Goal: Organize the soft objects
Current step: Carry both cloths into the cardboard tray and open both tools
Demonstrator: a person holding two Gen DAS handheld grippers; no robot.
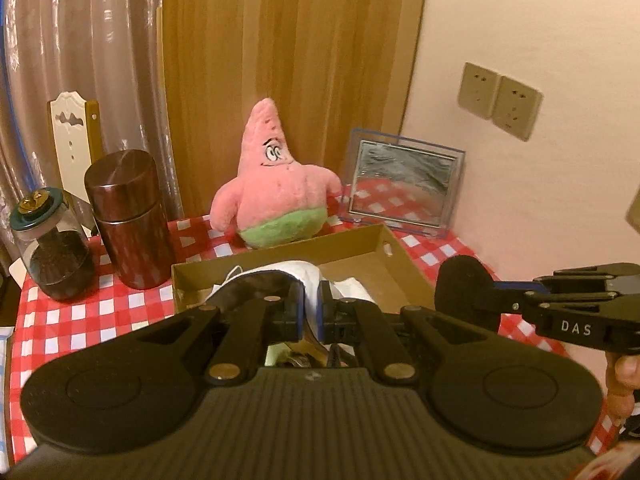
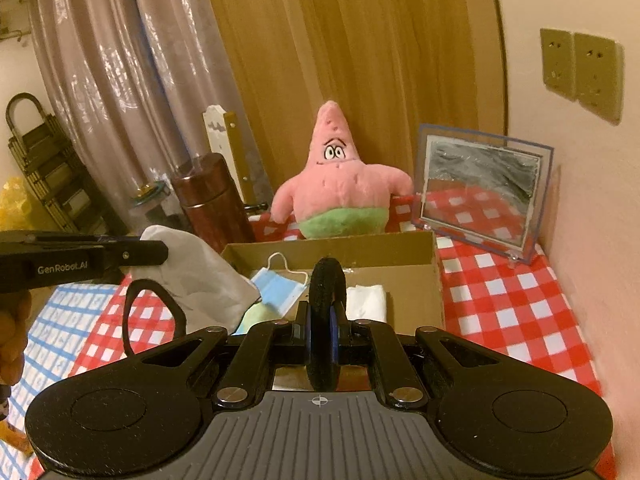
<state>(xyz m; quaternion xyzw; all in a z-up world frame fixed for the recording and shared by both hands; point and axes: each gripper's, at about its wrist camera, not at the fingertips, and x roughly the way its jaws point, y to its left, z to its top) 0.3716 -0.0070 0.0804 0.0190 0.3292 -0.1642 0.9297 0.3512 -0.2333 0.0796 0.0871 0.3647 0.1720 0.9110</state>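
My left gripper [image 1: 311, 300] is shut on a white fabric mask [image 1: 276, 274] with a black strap. In the right wrist view that white mask [image 2: 208, 280] hangs from it over the left edge of an open cardboard box [image 2: 332, 248]. My right gripper [image 2: 322, 312] is shut on a black fuzzy hair ring [image 2: 326, 280], held just in front of the box. Inside the box lie a blue face mask [image 2: 276, 290] and a folded white cloth [image 2: 366, 298]. A pink star plush [image 2: 340, 192] with green shorts stands behind the box.
On the red-checked tablecloth [image 1: 80, 320], a brown canister [image 1: 128, 220] and a glass jar [image 1: 52, 248] stand left of the box. A clear-framed mirror [image 1: 404, 184] leans at the back right by the wall. Curtains hang behind.
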